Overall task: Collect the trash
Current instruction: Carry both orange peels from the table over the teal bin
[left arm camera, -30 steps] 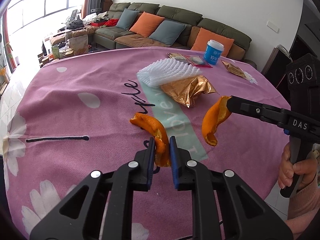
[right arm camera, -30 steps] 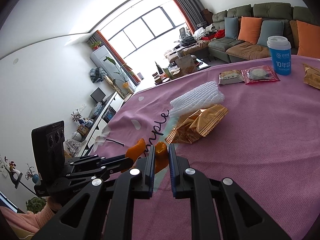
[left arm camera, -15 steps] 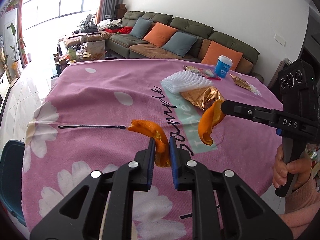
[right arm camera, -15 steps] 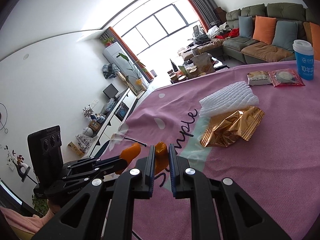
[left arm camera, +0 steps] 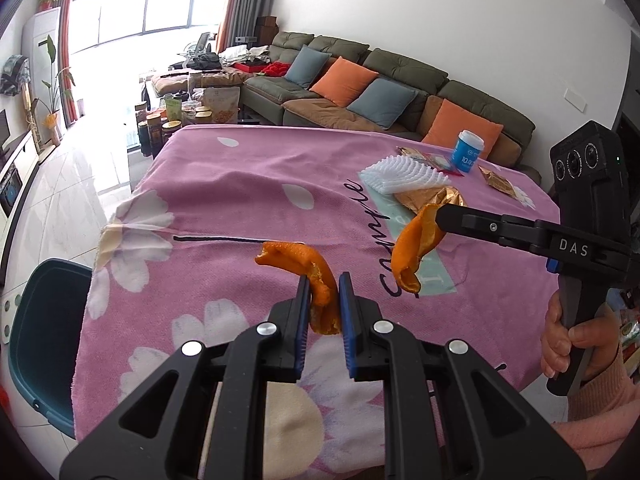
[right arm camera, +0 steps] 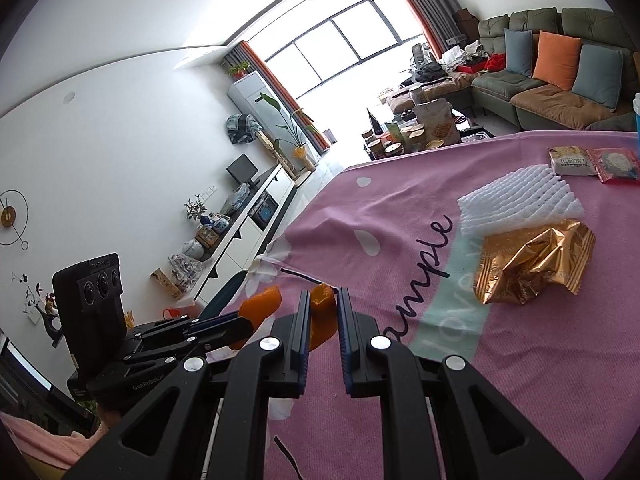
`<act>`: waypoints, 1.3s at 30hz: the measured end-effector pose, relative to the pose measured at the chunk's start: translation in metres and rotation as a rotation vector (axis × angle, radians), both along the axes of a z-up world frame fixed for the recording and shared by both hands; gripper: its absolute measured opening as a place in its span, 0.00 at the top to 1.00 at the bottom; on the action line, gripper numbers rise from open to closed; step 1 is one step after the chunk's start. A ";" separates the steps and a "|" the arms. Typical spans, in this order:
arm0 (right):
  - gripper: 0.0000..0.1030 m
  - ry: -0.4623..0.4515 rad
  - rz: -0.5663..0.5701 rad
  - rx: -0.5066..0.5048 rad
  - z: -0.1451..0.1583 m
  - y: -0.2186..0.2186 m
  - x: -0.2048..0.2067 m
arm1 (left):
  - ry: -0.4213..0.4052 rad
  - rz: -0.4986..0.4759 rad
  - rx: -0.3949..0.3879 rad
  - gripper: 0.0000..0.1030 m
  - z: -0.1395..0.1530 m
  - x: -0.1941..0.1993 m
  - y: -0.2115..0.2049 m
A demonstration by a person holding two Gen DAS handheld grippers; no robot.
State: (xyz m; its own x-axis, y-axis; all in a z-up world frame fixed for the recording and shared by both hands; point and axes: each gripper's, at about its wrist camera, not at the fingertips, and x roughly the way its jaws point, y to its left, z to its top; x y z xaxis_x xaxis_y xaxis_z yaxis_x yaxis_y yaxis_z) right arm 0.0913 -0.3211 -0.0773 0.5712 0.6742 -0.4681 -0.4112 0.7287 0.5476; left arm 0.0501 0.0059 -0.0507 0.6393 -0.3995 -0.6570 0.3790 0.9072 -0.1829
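Home living room, sofa (left arm camera: 384,80), cushions (left arm camera: 344,80), houseplant (right arm camera: 292,120)

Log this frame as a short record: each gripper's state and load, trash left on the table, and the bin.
left gripper: shut on curled orange peel
right gripper: shut on second orange peel
left on pink flowered tablecloth: white foam fruit net, crumpled gold foil wrapper, flat snack packets
dark teal bin: beside the table's left edge, contents not visible

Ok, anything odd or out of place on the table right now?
The pink flowered cloth is rucked into a ridge near its far-left corner. A crumpled gold foil wrapper overlaps the white foam fruit net; otherwise nothing is spilled.
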 end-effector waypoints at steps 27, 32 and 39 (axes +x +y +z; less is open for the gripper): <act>0.89 -0.011 0.180 0.002 0.015 0.078 0.027 | -0.032 0.184 -0.015 0.86 0.014 -0.014 0.080; 0.89 -0.013 0.215 -0.005 0.017 0.095 0.030 | -0.035 0.220 -0.013 0.86 0.015 -0.016 0.096; 0.89 -0.004 0.260 -0.008 0.018 0.120 0.034 | -0.040 0.262 -0.018 0.86 0.016 -0.018 0.115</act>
State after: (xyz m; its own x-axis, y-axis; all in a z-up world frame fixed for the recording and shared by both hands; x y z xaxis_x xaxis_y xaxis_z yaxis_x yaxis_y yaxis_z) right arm 0.1258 -0.2008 -0.0598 0.3809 0.7950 -0.4720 -0.5879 0.6023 0.5400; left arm 0.0321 0.1211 -0.0348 0.7478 -0.2284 -0.6235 0.1384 0.9720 -0.1900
